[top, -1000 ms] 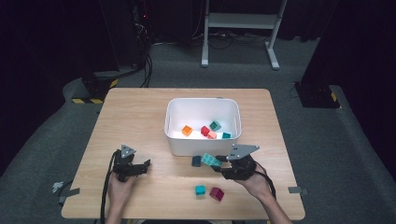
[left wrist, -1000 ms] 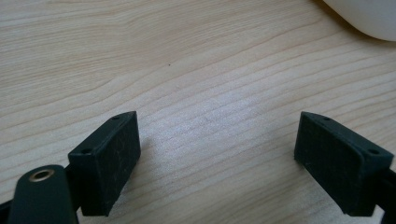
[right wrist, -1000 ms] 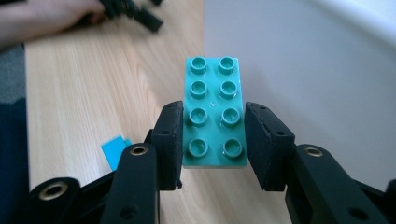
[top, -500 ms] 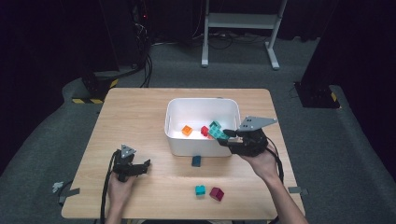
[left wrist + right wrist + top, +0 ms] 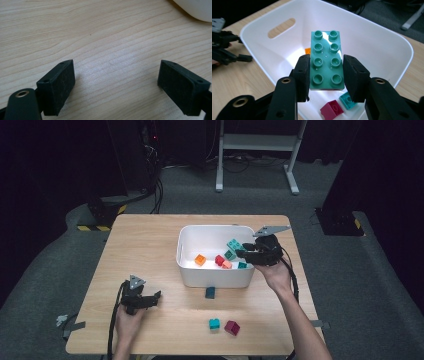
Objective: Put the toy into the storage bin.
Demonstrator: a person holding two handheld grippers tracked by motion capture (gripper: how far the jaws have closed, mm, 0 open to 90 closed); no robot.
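Teal plastic sat clamped in my right claw (image 5: 326, 72): a long two-by-four studded brick (image 5: 327, 60), glossy, gripped by its long sides and held over the open white bin (image 5: 387, 37). In the high view that claw (image 5: 241, 251) hung above the bin's right rim (image 5: 252, 265), with free air beneath it down to the loose bricks on the bin floor: an orange one (image 5: 200, 259), a red one (image 5: 219, 260), a salmon one (image 5: 227, 264) and small teal ones (image 5: 230, 254). Smooth rounded walls and an oval handle slot (image 5: 281, 28) shaped the bin.

My left claw (image 5: 150, 298) rested low near the table's front left, its flat, felt-faced jaws spread wide over bare pale wood grain (image 5: 112, 45), nothing between them, the bin's corner (image 5: 197, 10) well off.

On the table (image 5: 145, 240), a dark blue block (image 5: 210, 292) lay just before the bin's front wall; a teal cube (image 5: 214, 323) and a magenta block (image 5: 231, 327) sat side by side nearer the front edge. Open wood stretched left of the bin. Grey carpet, cables and a white stand's feet (image 5: 255, 185) lay beyond.
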